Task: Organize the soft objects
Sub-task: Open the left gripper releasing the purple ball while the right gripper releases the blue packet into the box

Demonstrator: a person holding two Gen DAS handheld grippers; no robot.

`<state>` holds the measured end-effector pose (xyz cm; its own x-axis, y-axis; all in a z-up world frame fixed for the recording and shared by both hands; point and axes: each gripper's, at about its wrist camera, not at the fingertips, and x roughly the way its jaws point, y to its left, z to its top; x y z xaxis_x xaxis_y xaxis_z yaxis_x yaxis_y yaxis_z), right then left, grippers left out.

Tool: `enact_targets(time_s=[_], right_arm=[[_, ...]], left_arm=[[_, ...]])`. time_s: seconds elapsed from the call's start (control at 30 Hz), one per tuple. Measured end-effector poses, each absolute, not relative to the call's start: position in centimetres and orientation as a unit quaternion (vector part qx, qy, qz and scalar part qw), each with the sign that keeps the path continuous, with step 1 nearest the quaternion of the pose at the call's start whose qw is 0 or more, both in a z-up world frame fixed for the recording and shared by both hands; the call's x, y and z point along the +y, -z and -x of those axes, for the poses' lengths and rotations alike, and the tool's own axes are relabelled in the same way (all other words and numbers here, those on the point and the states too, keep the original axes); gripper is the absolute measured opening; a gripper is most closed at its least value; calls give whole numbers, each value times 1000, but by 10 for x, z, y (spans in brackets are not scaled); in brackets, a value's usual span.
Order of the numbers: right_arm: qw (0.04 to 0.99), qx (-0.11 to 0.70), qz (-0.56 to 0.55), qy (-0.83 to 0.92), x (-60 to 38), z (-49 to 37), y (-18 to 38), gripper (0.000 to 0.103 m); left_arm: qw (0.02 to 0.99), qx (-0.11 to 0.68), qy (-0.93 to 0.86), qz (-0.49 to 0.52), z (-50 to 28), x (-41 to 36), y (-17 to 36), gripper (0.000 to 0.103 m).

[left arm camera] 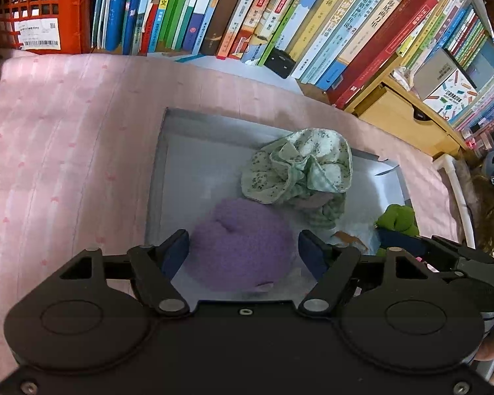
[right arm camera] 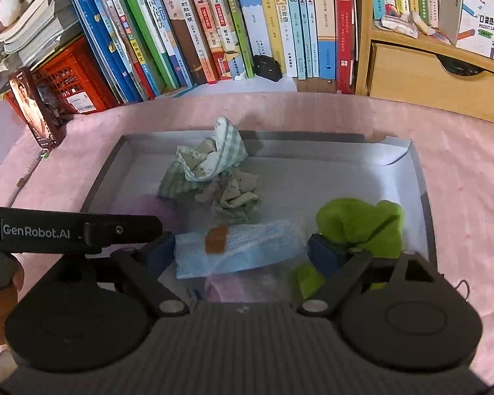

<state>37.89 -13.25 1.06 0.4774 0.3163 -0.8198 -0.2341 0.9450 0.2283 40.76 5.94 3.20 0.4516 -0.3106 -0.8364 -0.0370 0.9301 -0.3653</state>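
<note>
A shallow grey tray (left arm camera: 187, 164) lies on a pink cloth. In it, a purple fluffy cloth (left arm camera: 240, 247) sits between the fingers of my left gripper (left arm camera: 243, 247); the pads stand just off its sides, so the gripper is open. Behind it lies a crumpled green floral cloth (left arm camera: 299, 164). In the right wrist view the tray (right arm camera: 313, 177) holds a light blue face mask (right arm camera: 247, 250) with an orange patch, flat between the spread fingers of my right gripper (right arm camera: 242, 251), which is open. A bright green fuzzy cloth (right arm camera: 362, 223) lies beside the right finger. The floral cloth (right arm camera: 214, 161) is further back.
A row of upright books (right arm camera: 214, 23) runs behind the tray, with a red crate (right arm camera: 72, 82) to their left and a wooden drawer unit (right arm camera: 428, 75) to their right. A small black box (right arm camera: 266, 67) stands at the books' foot. A framed photo (right arm camera: 33, 108) leans at the far left.
</note>
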Motion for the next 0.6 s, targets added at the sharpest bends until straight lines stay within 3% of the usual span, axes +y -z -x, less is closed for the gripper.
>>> enact_targets(time_s=[0.33,0.6], right_arm=[[866,472,-41,-157,-134,-368,-27,101],[878,453,-26,-154,-135,-347,-47,102]], left_arm=[[851,494,84,159,-390,62,-53,83],[860,478,84,159,-365,70,-74,84]])
